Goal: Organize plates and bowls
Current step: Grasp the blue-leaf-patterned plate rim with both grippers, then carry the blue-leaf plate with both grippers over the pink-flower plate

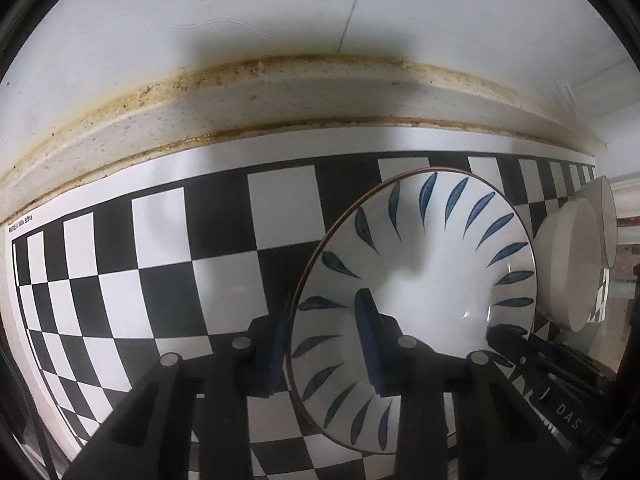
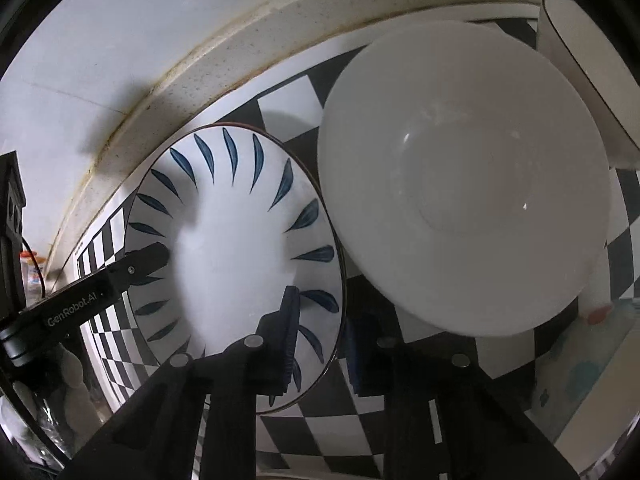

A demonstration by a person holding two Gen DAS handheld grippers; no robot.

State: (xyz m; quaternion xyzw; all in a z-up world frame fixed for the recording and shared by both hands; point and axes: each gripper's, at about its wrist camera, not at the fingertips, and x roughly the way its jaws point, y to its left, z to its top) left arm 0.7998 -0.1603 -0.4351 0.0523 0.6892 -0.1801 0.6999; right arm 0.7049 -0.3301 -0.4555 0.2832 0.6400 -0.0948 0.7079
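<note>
On the checkered mat (image 1: 160, 280), pushed up against a stained ledge (image 1: 280, 92) below the wall, sits the leaf-patterned plate (image 1: 420, 264), low and right of centre in the left wrist view. At its nine o'clock edge the left gripper (image 1: 320, 344) straddles the rim, one blue pad (image 1: 370, 336) inside on the white face and the other outside, the jaws drawn narrow and pinching the rim. Off at three o'clock stand two white bowls (image 1: 568, 264), seen edge-on, just beside the plate and crowding that side. Below them, at four o'clock, the right gripper's black body reaches onto the plate's rim.

Seen from the right wrist, the left gripper's finger lies on the plate (image 2: 240, 248) at nine o'clock. At the plate's five o'clock edge the right gripper (image 2: 320, 352) is clamped narrow across the rim, one ribbed finger (image 2: 288, 340) inside and its partner outside over the mat. A large white bowl (image 2: 464, 180) fills the two o'clock area, its lip overhanging the plate's right edge, nearly touching. Behind it at one o'clock leans a dark-rimmed dish (image 2: 580, 80).
</note>
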